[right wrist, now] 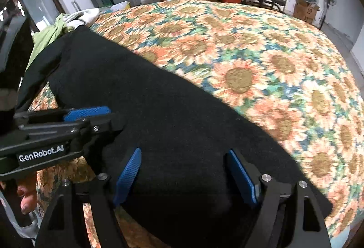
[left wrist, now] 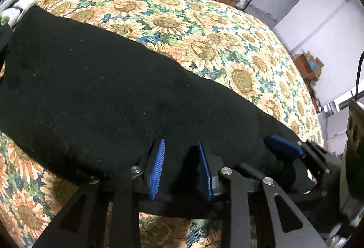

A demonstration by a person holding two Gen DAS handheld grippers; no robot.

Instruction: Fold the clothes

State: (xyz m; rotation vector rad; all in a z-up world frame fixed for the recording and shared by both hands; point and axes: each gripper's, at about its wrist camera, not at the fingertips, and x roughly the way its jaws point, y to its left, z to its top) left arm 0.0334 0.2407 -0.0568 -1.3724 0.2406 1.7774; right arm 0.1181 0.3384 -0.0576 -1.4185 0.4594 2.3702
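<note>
Both grippers stand at the near edge of a black garment on the sunflower cloth.

The black garment (left wrist: 102, 88) lies as a long band from upper left to lower right in both views. The left gripper (left wrist: 180, 168) is partly spread and the right gripper (right wrist: 184, 176) widely spread, over its near hem, pinching nothing. They stand just beside each other. No container is near; other clothes (right wrist: 68, 22) are piled at upper left.
</note>
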